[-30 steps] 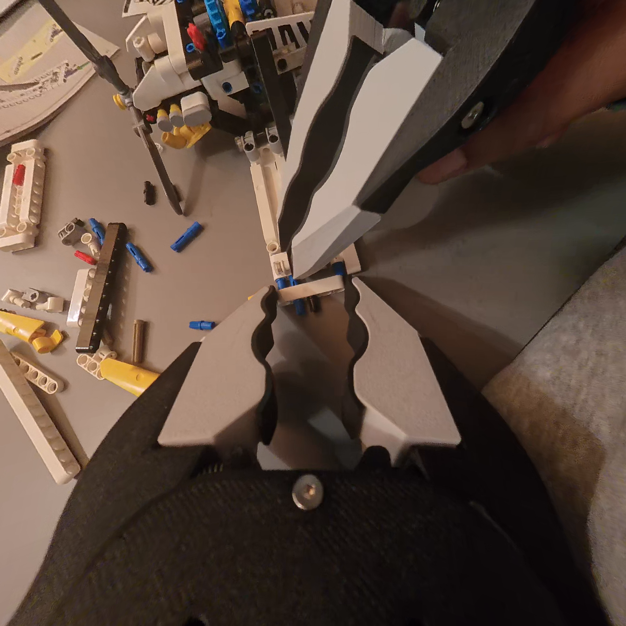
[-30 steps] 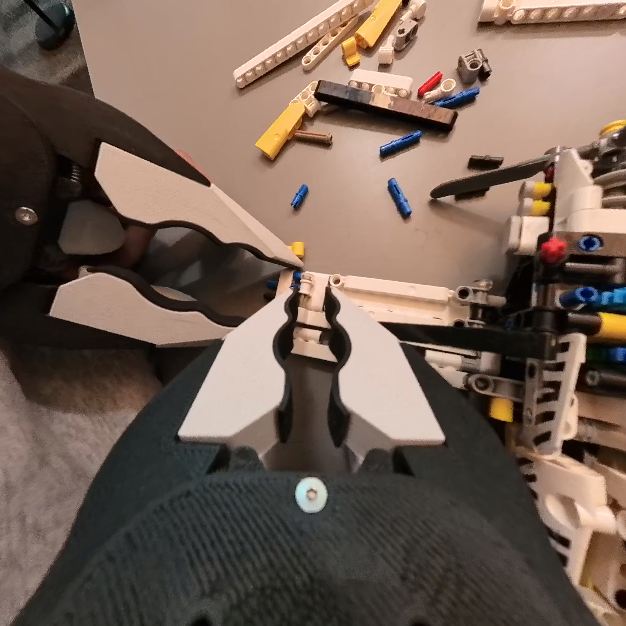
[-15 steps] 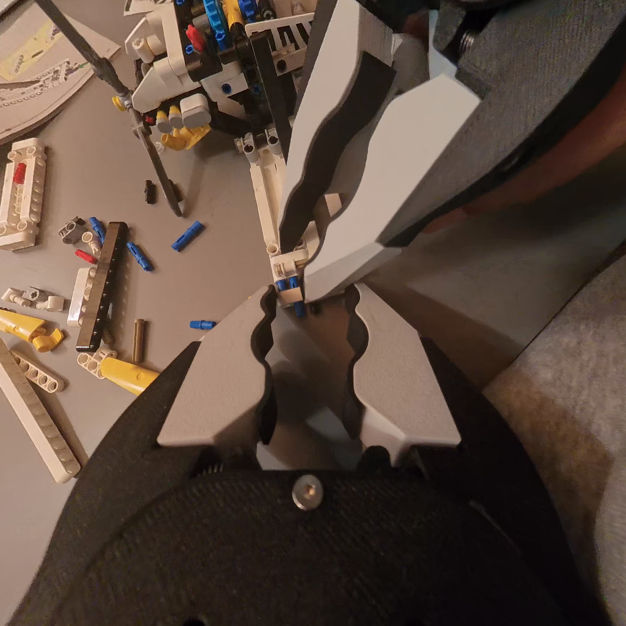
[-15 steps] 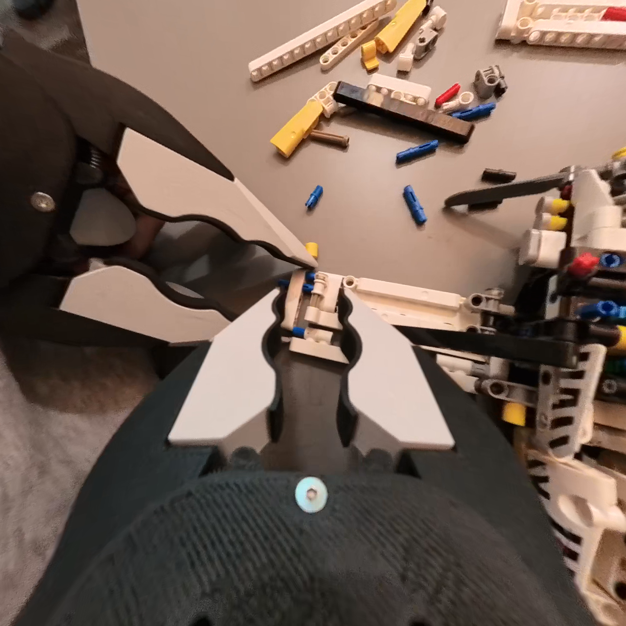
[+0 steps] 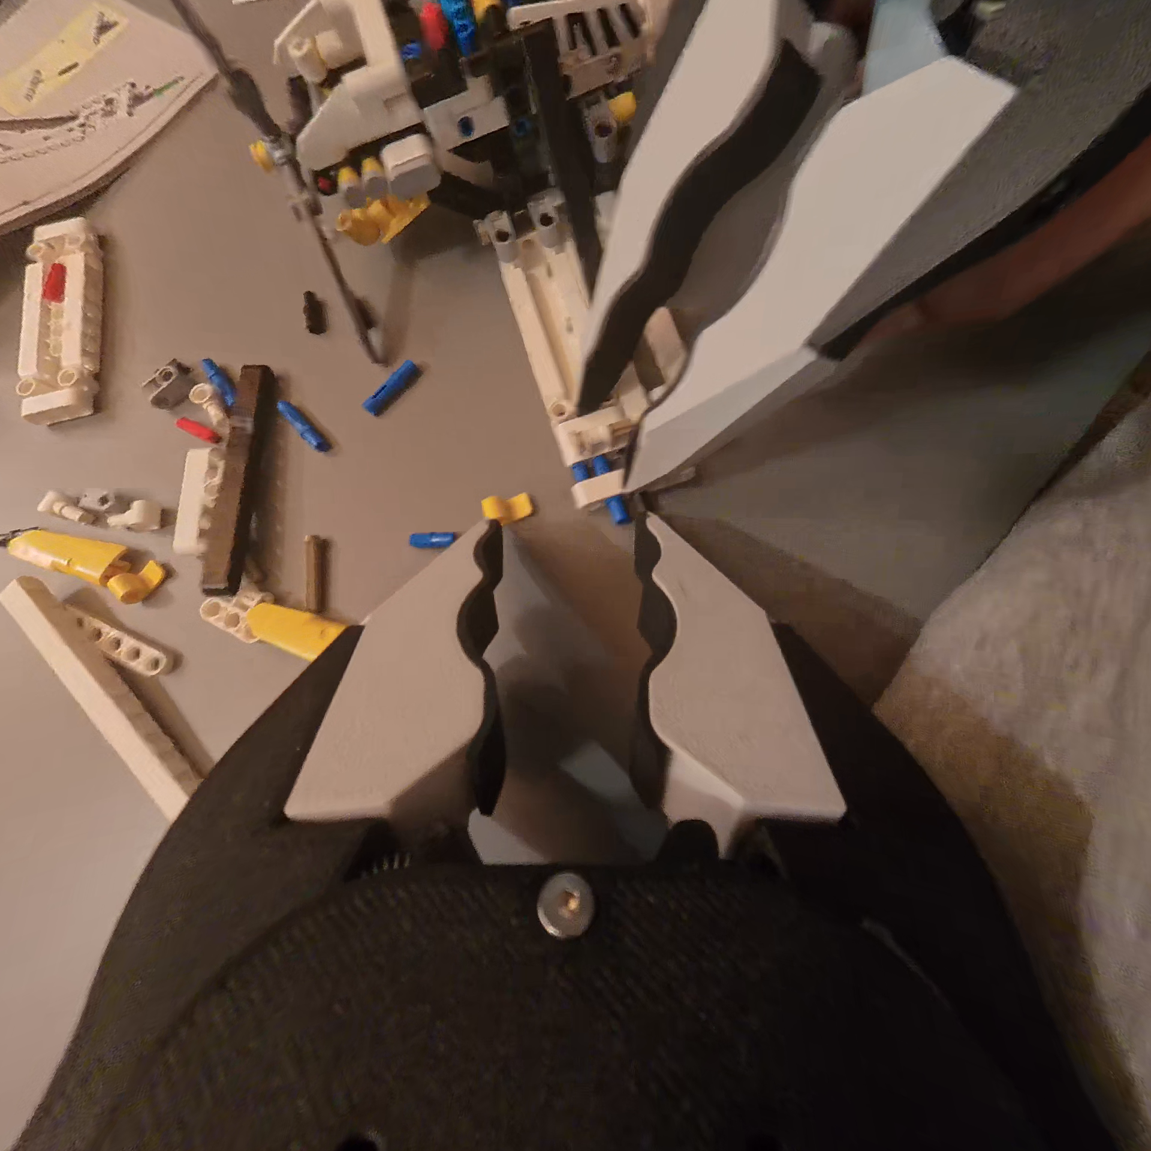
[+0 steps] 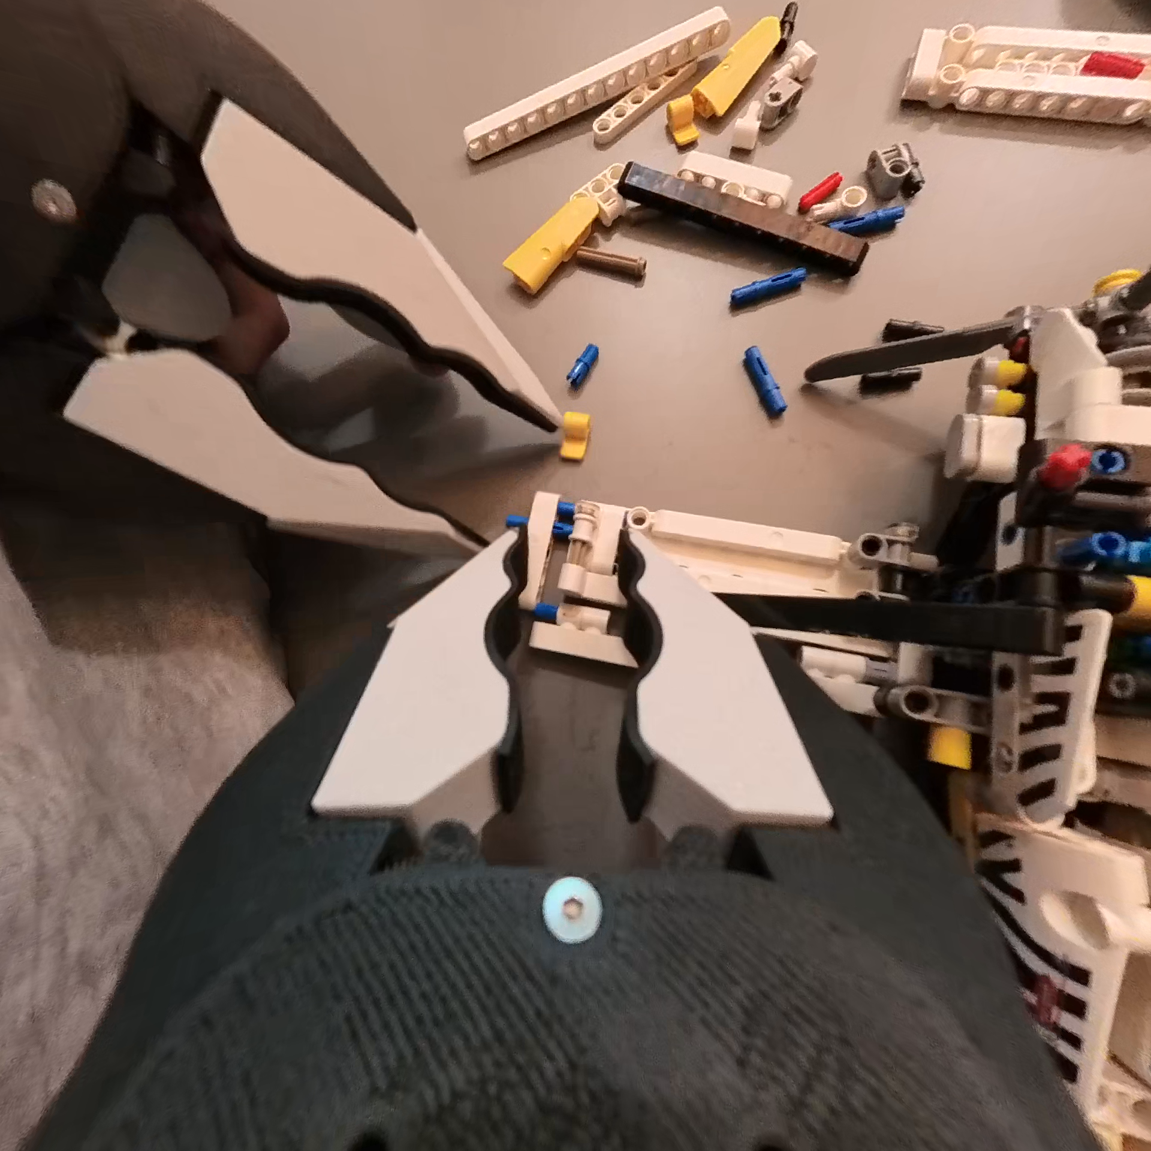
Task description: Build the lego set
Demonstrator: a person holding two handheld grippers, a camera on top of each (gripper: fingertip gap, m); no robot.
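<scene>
My right gripper (image 6: 573, 548) is clamped on the white tail-end assembly (image 6: 576, 582) of the lego model (image 6: 1052, 560); its wavy black-lined fingers press the piece from both sides. Only my right wrist view shows this grip closely: a small clear bar, white connectors and blue pins (image 6: 548, 612) sticking out of the piece. From my left wrist view the same gripper (image 5: 629, 430) comes down from above, its tips pinching the white end block (image 5: 592, 436) with blue pins below it.

My left gripper (image 5: 567, 529) stands apart and holds nothing, its tips just short of the tail end. A small yellow clip (image 5: 506, 506) lies on the tabletop (image 5: 187, 280) right at the tip of one finger; the right wrist view shows that clip (image 6: 574, 435) touching or nearly touching the finger.

The model is a blocky white, black and grey build with a long white beam (image 6: 741, 539) running to the held end, and a thin black blade (image 6: 909, 358) sticking out.

Loose parts lie scattered on the smooth grey tabletop: a long black beam (image 5: 240, 473), a long white beam (image 6: 598, 78), yellow panels (image 5: 293, 629), blue pins, a red pin (image 5: 196, 430), a brown axle (image 5: 314, 573). Only the left view shows the instruction booklet (image 5: 81, 106). Pale carpet (image 5: 1027, 685) borders the tabletop.
</scene>
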